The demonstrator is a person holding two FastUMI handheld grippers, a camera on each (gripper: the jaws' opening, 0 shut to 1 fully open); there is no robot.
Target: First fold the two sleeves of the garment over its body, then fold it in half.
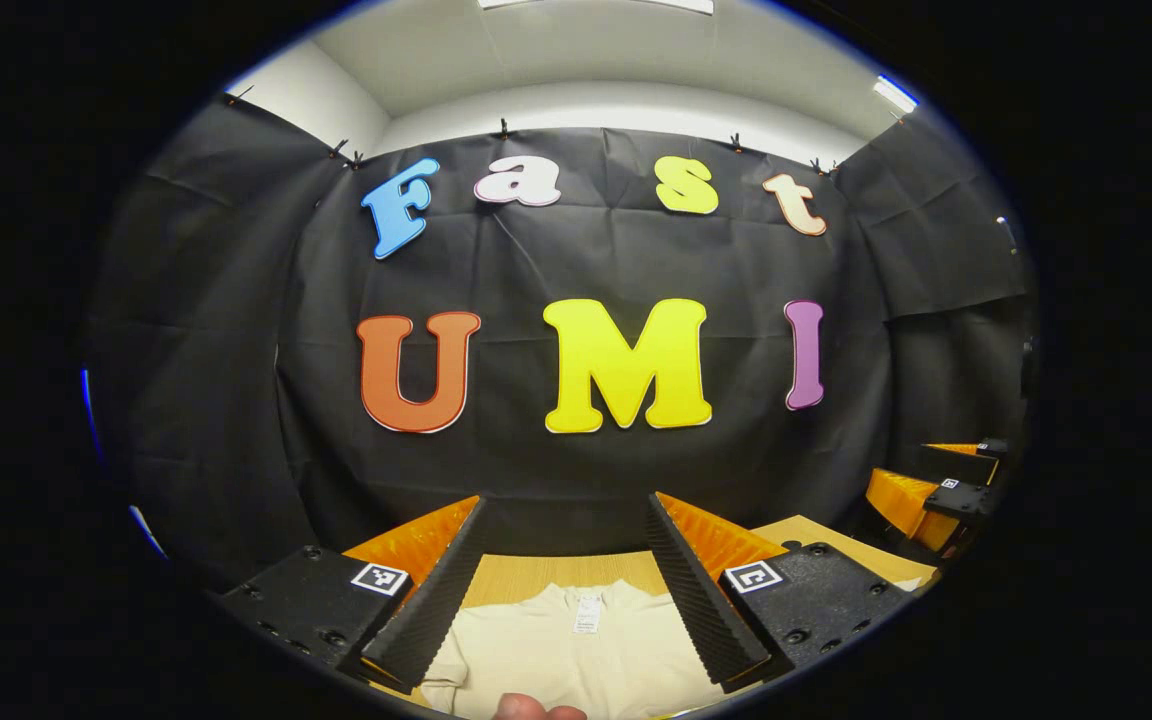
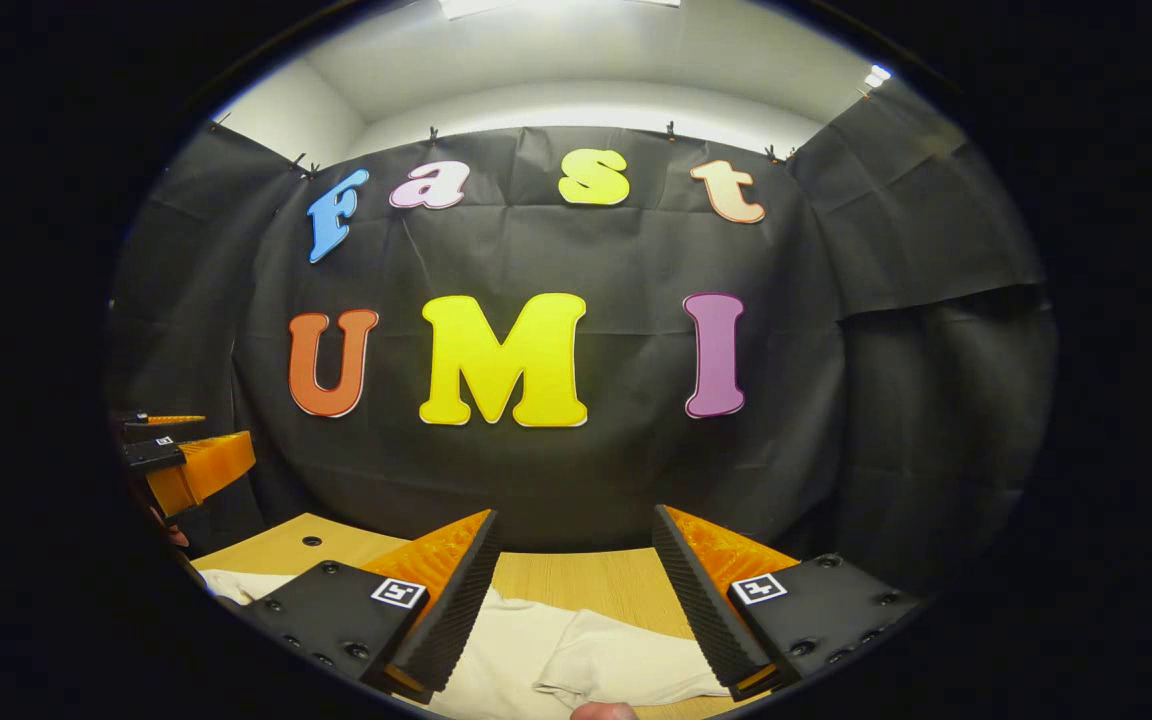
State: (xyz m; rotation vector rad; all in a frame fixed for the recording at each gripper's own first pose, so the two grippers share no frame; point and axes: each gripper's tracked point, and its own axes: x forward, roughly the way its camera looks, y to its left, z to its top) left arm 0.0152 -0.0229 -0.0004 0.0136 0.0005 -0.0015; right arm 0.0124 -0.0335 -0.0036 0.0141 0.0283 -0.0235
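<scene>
Both tongs stand released, high above the surface [image 1: 556, 575]: left tongs [image 1: 566, 580], right tongs [image 2: 576, 590]. The garment [image 1: 576, 650] lies flat at 6 o'clock, its sleeve [image 2: 626, 665] unfolded. Risk: a descent from this height could pinch several layers, dragging the body askew.

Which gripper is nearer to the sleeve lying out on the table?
Right. The right gripper hangs open above the sleeve of the cream garment; the left gripper hangs open over the collar end of the body.
</scene>
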